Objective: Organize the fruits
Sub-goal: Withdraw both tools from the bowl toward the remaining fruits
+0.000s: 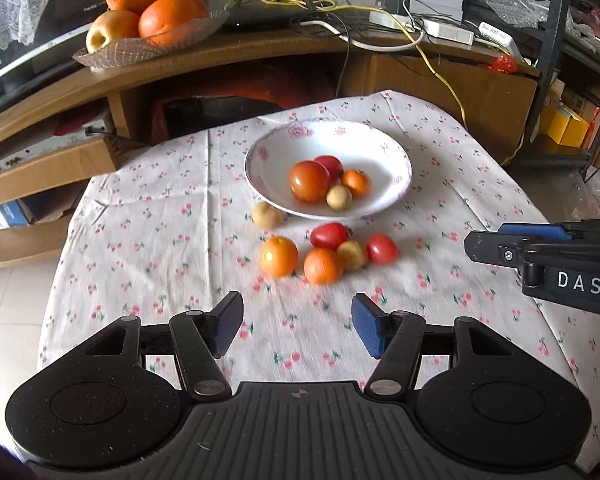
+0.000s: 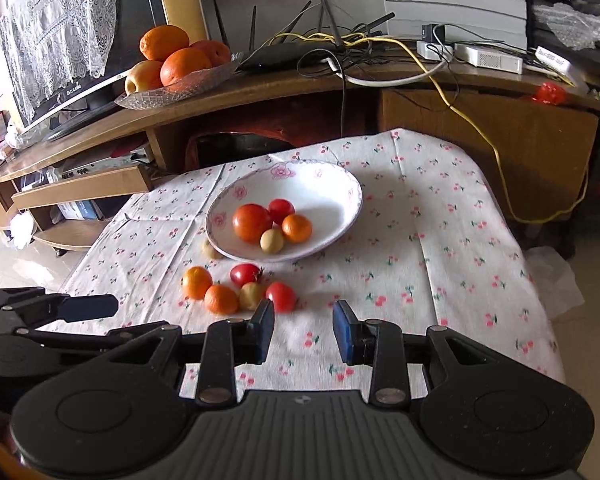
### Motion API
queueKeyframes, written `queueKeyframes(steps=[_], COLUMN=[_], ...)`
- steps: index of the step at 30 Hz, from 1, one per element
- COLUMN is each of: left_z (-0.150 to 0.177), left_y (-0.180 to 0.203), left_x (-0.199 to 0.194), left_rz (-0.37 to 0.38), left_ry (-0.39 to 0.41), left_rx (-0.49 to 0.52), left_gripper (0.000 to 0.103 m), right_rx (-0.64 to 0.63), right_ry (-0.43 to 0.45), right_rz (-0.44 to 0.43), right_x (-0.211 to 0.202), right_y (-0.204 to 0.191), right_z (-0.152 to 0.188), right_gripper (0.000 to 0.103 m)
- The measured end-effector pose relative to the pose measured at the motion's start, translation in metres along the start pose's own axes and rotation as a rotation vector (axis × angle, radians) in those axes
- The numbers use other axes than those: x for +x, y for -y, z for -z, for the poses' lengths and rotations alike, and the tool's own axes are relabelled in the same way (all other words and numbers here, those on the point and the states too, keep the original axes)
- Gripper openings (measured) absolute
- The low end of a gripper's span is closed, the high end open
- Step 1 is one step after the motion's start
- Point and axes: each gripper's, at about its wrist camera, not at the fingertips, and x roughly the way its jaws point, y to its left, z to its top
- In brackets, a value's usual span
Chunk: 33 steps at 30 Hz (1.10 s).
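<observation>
A white floral bowl sits on the cherry-print tablecloth and holds a large tomato, a small red tomato, a small orange and a pale longan. In front of the bowl lie two oranges, two red tomatoes and a longan. Another longan rests by the bowl's left rim. My left gripper hovers open, short of the loose fruit. My right gripper is open too, its left finger close to the nearest tomato.
A glass dish of big oranges and an apple stands on the wooden TV stand behind the table. Cables, a router and power strips lie there too. The tablecloth has bare room left and right of the fruit.
</observation>
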Motion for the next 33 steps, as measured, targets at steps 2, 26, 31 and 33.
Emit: queueKeyframes(steps=[2, 26, 31, 33], left_z=[0.004, 0.015, 0.008, 0.005], left_y=[0.002, -0.001, -0.005, -0.007], left_x=[-0.002, 0.004, 0.013, 0.017], left_rz=[0.000, 0.019, 0.023, 0.025], left_ry=[-0.004, -0.045, -0.052, -0.058], left_rx=[0.009, -0.001, -0.021, -0.026], left_gripper=[0.068, 0.069, 0.069, 0.069], right_rx=[0.000, -0.072, -0.110, -0.124], right_ry=[-0.008, -0.106, -0.123, -0.130], right_rz=[0.004, -0.007, -0.015, -0.017], right_x=[-0.001, 0.028, 0.044, 0.051], right_y=[0.000, -0.009, -0.012, -0.013], right_z=[0.004, 0.006, 0.000, -0.002], right_gripper=[0.033, 0.033, 0.033, 0.033])
